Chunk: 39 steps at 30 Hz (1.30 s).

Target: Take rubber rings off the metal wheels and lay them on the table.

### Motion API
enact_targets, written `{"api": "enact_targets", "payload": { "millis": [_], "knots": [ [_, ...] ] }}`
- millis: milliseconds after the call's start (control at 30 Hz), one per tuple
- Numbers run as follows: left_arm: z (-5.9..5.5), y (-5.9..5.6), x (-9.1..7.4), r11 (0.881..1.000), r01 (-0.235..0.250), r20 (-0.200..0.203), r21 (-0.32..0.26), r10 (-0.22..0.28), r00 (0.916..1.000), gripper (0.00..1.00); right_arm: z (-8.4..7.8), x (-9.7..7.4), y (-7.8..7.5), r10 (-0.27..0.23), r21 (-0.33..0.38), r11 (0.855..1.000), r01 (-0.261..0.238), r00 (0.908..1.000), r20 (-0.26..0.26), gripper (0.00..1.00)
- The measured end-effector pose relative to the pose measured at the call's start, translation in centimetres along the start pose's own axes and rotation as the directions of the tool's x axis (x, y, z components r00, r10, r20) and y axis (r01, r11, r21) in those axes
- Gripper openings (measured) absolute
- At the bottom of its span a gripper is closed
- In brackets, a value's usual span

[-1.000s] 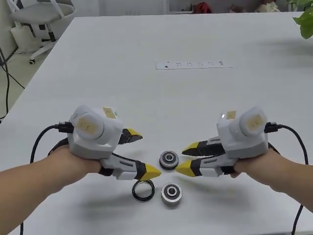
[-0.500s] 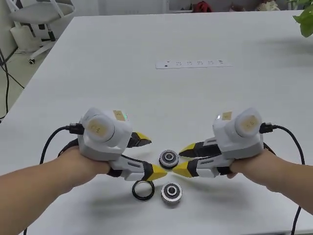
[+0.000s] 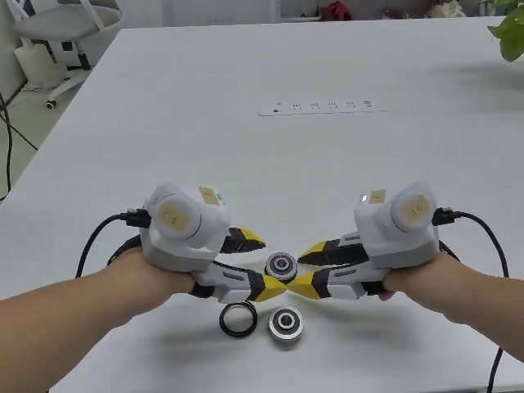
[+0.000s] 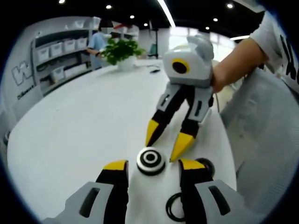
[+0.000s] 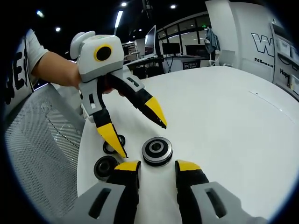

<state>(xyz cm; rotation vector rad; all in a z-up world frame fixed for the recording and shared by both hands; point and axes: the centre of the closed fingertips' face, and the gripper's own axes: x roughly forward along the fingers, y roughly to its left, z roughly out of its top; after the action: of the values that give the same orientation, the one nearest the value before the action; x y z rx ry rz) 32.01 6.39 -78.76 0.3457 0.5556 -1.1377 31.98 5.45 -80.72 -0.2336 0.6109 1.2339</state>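
White table [image 3: 246, 98] filled the bench area; an office chair [image 3: 61, 20] stood off its far left corner. A power strip [image 3: 321, 107] lay toward the far edge, well apart from the work.

Left gripper [image 3: 271, 263] and right gripper [image 3: 296, 272] faced each other close to the near edge. Both were spread moderately wide and held nothing. Each pair of jaws bracketed the same metal wheel [image 3: 281, 264], which lay flat on the table with its dark rubber ring seated on the rim. Contact between tips and wheel could not be confirmed.

A second wheel [image 3: 286, 322] sat nearer the near edge; whether it carried a ring could not be told. A loose rubber ring [image 3: 239, 318] lay flat just beside it, on its left.

Judgement on technique: one gripper should probably clamp the metal body across its diameter to pin it. The other would then need to narrow and catch only the rubber at the rim, then peel upward and outward. Gripping rubber with both tools would likely drag the wheel. The freed ring should go down clear of the loose ring.
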Motion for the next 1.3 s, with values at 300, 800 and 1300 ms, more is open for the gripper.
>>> {"api": "enact_targets", "payload": {
  "millis": [300, 800, 1300],
  "knots": [
    [0.3, 0.0, 0.4, 1.000, 0.000, 0.012, -0.018, 0.000, 0.9999, 0.35, 0.0, 0.0, 0.0, 0.002, 0.011, 1.000, -0.003, 1.0000, 0.006, 0.28],
    [0.4, 0.1, 1.2, 1.000, -0.012, 0.008, -0.014, 0.012, 0.9999, 0.21, 0.0, 0.0, 0.0, 0.001, 0.012, 1.000, -0.001, 1.0000, 0.009, 0.28],
    [0.2, 0.3, 1.3, 1.000, -0.029, 0.008, -0.009, 0.029, 0.9996, 0.17, 0.2, 0.3, 0.3, 0.011, 0.008, 1.000, -0.011, 0.9998, 0.015, 0.28]
  ]
}}
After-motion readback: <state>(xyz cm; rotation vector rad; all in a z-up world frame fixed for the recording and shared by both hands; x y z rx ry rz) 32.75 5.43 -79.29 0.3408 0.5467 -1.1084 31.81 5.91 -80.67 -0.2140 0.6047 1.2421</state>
